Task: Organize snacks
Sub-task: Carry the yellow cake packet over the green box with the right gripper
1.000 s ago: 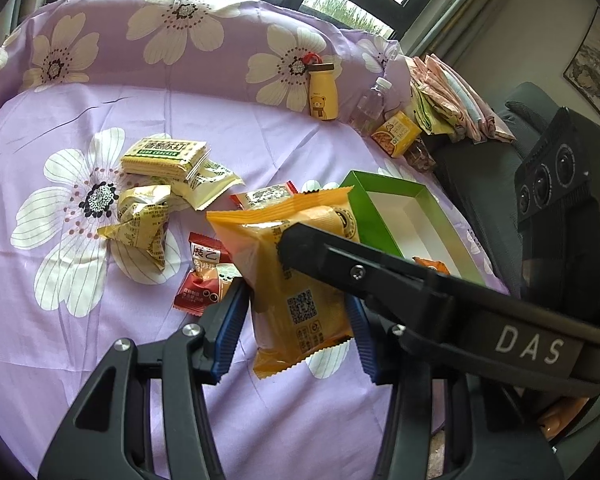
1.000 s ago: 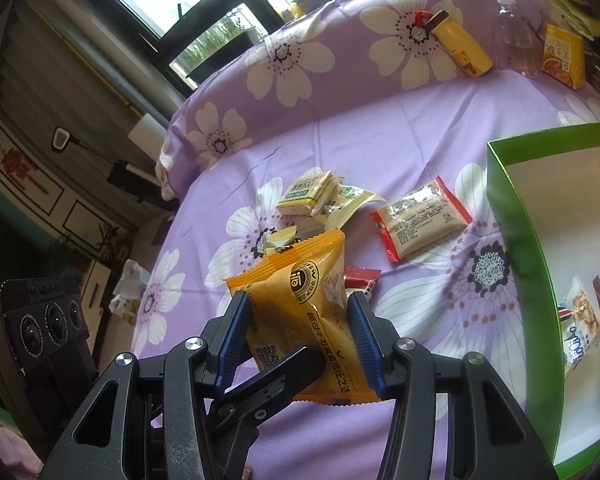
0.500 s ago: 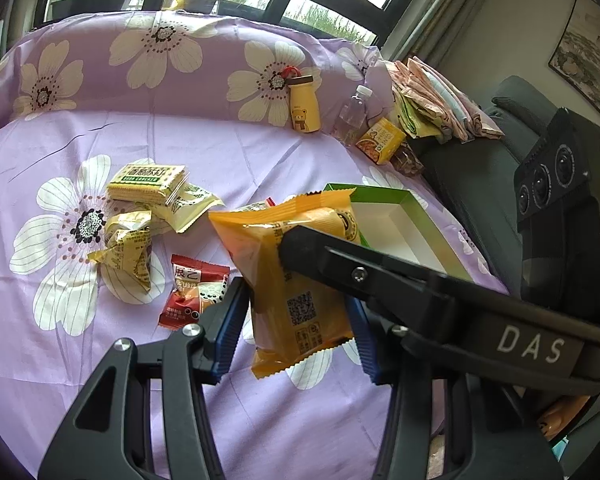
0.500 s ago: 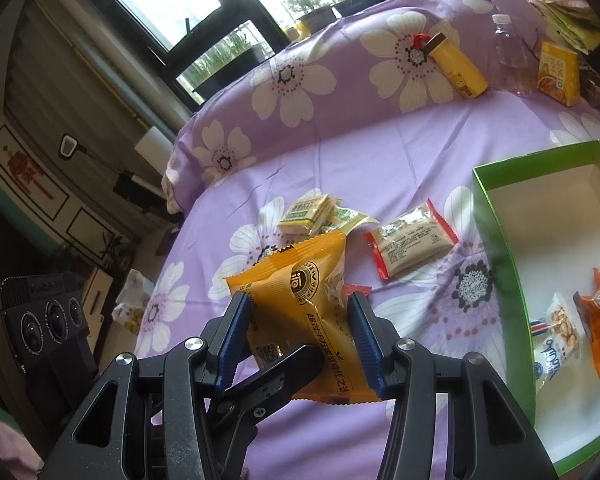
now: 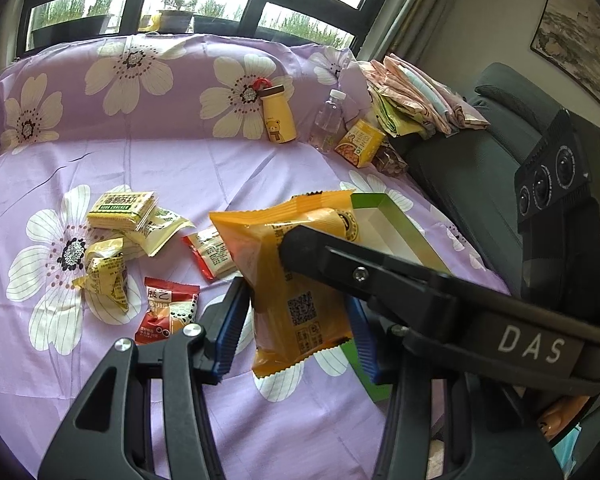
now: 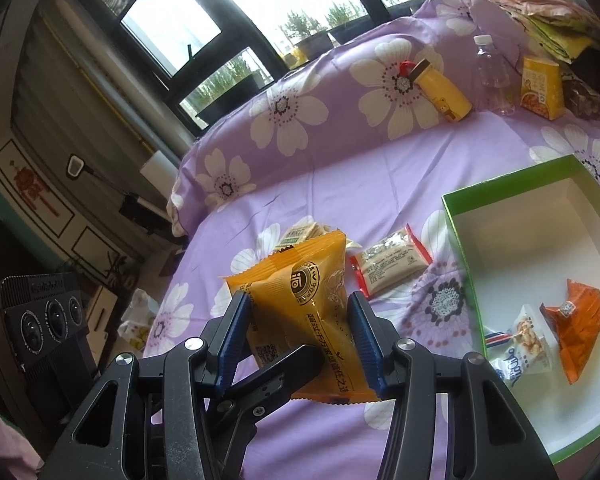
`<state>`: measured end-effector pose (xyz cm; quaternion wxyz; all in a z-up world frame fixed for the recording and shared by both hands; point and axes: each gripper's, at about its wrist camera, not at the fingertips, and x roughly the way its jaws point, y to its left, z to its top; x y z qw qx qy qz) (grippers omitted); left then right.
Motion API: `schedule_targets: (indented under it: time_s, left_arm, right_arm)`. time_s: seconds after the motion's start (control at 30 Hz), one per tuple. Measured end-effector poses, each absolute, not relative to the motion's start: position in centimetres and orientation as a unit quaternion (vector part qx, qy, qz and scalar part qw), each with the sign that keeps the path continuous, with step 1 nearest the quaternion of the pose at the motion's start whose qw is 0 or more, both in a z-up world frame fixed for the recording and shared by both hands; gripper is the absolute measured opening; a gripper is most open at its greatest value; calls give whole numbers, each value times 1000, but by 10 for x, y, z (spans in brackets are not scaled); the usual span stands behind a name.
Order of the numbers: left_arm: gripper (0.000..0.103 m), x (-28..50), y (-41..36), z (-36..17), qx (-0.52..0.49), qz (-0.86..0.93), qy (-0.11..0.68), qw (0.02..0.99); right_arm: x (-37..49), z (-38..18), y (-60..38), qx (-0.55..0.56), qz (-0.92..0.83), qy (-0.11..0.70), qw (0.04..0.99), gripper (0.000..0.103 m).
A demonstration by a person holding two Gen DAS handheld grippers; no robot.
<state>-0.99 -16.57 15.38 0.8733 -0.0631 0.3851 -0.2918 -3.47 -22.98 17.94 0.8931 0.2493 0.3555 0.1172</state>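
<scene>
Snacks lay scattered on a purple flowered bedsheet (image 5: 204, 168), and one orange snack packet (image 5: 296, 276) was off the sheet, caught by both tongs at once. The left tongs (image 5: 296, 320) were clamped on its lower part, blue pads pressing either side. The right tongs (image 6: 300, 340) were clamped on the same packet (image 6: 304, 312), and one black finger (image 5: 380, 276) crossed in front of it in the left view. A green box (image 6: 456, 240) sat just right of the packet; it held an orange wrapper (image 6: 580, 312) and a white peanut bag (image 6: 524, 340). Yellow cracker packs (image 5: 120, 208), a red packet (image 5: 168, 312) and a red-edged pack (image 5: 212, 252) rested on the sheet. A yellow bottle (image 5: 278, 114) probably leaned against the raised back.
</scene>
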Motion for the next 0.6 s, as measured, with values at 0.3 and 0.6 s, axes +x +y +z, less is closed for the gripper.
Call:
schedule_targets:
  time_s: [0.3,0.6]
  left_arm:
    - [47,-8,-193,152,-47,-314,395,862]
    - [45,-5,-220,150,-41,-331,398,855]
  right_arm:
    - [-44,178,-258,259,93,351,895,53]
    - [-52,177,-282,275,62,341,897,53]
